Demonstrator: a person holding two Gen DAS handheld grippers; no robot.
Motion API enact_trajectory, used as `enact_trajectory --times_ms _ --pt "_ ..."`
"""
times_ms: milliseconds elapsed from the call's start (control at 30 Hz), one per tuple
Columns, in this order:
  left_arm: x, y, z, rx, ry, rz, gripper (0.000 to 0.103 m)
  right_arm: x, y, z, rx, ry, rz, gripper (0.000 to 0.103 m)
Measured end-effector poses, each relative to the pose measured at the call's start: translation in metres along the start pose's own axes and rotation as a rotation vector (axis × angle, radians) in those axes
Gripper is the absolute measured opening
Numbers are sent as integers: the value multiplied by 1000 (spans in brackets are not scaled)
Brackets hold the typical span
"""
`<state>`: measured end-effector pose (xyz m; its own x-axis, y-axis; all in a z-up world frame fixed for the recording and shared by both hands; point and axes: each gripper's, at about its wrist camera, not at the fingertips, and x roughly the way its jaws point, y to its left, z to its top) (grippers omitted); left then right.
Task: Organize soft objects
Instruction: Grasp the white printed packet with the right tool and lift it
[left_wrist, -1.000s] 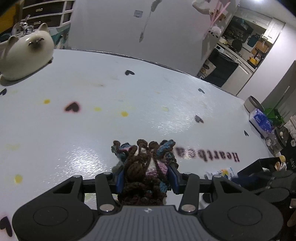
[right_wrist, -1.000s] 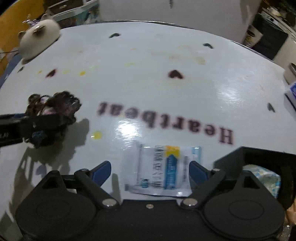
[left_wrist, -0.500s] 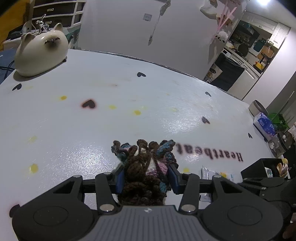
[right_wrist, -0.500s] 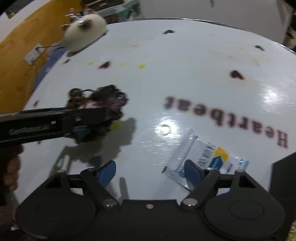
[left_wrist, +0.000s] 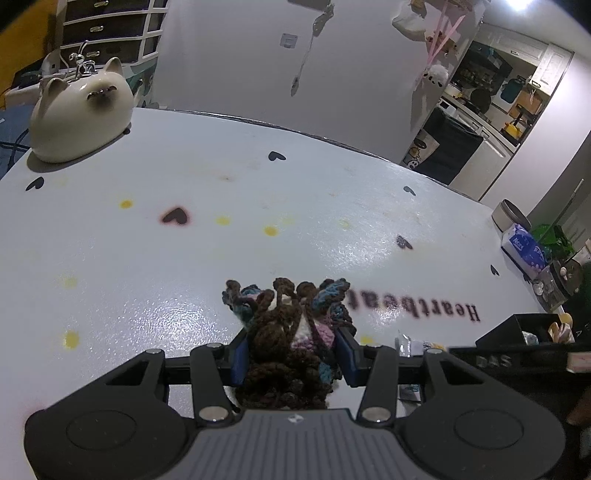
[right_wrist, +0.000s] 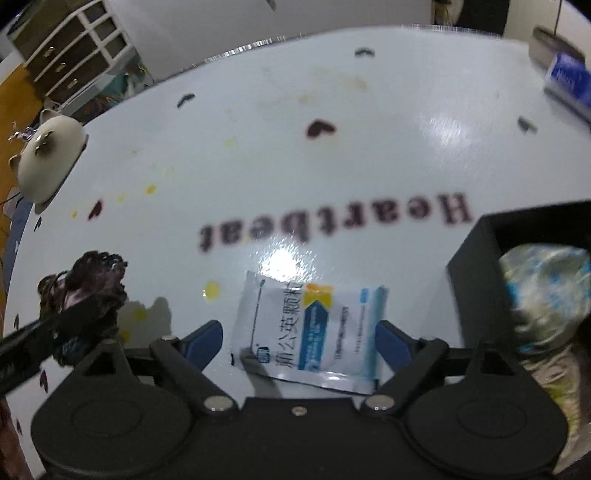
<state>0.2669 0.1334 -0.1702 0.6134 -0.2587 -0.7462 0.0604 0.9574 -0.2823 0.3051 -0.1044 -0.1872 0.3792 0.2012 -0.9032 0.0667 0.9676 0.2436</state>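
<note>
My left gripper (left_wrist: 291, 354) is shut on a brown crocheted piece (left_wrist: 291, 332) with pink, white and teal patches, held above the white table (left_wrist: 184, 258). In the right wrist view the piece (right_wrist: 88, 291) shows at the far left, clamped in the left gripper's dark fingers. My right gripper (right_wrist: 299, 343) is open, its blue pads on either side of a white and blue sachet (right_wrist: 306, 328) lying flat on the table. A black box (right_wrist: 476, 266) at the right holds a pale, blue-patterned soft item (right_wrist: 543, 295).
A cream cat-shaped ceramic holder (left_wrist: 79, 110) stands at the table's far left corner. A blue tissue pack (left_wrist: 522, 251) and a round tin (left_wrist: 508, 218) sit at the far right edge. "Heartbeat" lettering (right_wrist: 332, 225) and heart marks are printed on the tabletop.
The right gripper swung back right, so the sachet now lies between its pads and the black box shows again. The left gripper still holds the crocheted piece and has drawn back a little.
</note>
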Motion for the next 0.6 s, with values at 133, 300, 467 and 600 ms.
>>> enact_trajectory --times_ms 133,300,467,600 --pt "-3 2 0 -4 0 8 48 14 9 6 44 -2 -34 100" --pt "-6 4 -3 -17 -2 23 48 26 28 8 -40 -10 -95 102" --pt "-10 5 -5 -25 -5 34 48 31 32 4 -107 -21 -182 103" --pt "-10 4 -6 -25 -3 34 48 25 30 1 -144 -48 -159 90"
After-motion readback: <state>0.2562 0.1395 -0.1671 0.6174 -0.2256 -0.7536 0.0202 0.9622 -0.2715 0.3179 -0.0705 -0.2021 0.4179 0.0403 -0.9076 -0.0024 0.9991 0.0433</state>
